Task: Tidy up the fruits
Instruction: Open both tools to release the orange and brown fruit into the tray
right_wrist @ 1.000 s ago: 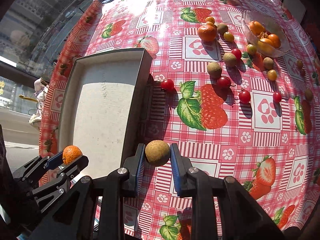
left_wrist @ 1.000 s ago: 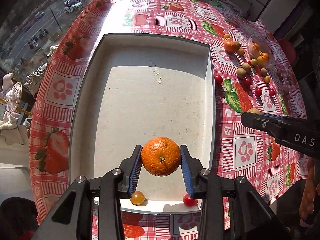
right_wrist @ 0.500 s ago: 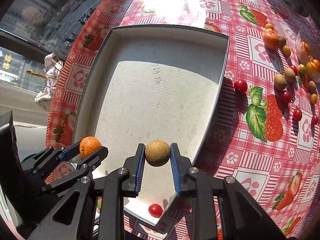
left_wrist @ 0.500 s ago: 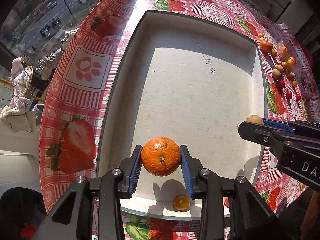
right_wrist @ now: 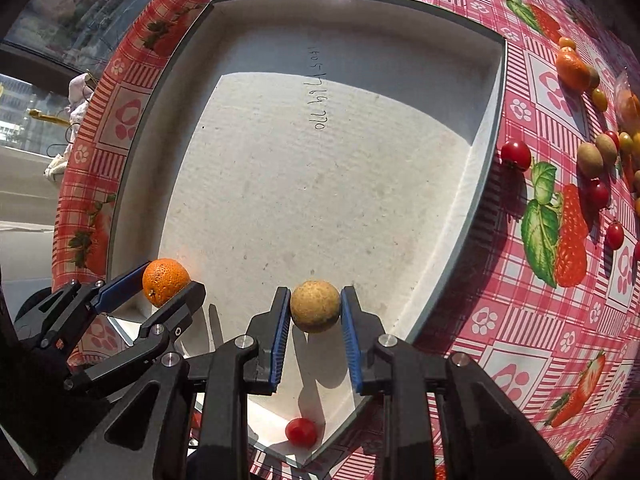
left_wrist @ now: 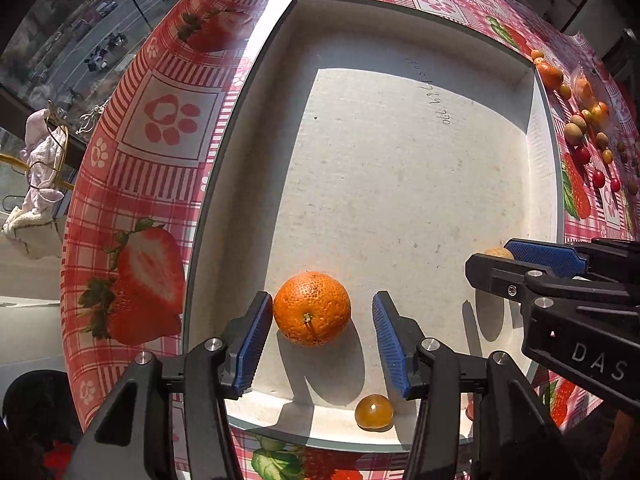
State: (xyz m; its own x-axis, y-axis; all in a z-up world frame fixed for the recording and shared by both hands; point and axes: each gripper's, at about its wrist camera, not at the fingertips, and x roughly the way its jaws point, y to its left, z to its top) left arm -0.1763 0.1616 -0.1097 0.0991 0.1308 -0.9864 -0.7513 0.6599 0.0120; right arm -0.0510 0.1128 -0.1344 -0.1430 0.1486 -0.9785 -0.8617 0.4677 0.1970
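A white tray [left_wrist: 400, 180] lies on the strawberry tablecloth. An orange [left_wrist: 312, 308] rests on the tray floor near the front wall, between the fingers of my left gripper [left_wrist: 322, 305]. Its jaws are opening: the left pad touches the orange and the right pad stands clear. My right gripper [right_wrist: 315, 294] hangs low over the tray with a round brown fruit [right_wrist: 315, 311] between its pads. Those jaws are starting to open but both pads still touch the fruit. A small amber fruit [left_wrist: 374, 412] and a cherry tomato [right_wrist: 301, 432] lie along the tray's front wall.
Loose fruit lies on the cloth right of the tray: a tangerine [right_wrist: 572, 68], cherry tomatoes [right_wrist: 516, 155], brown fruits [right_wrist: 589, 159] and small yellow ones. The table edge [left_wrist: 76, 216] runs close along the tray's left, with a street far below.
Both grippers came down over the tray's front end. The left jaws spread and the orange now sits on the tray floor. The right gripper moved in from the cloth with the brown fruit.
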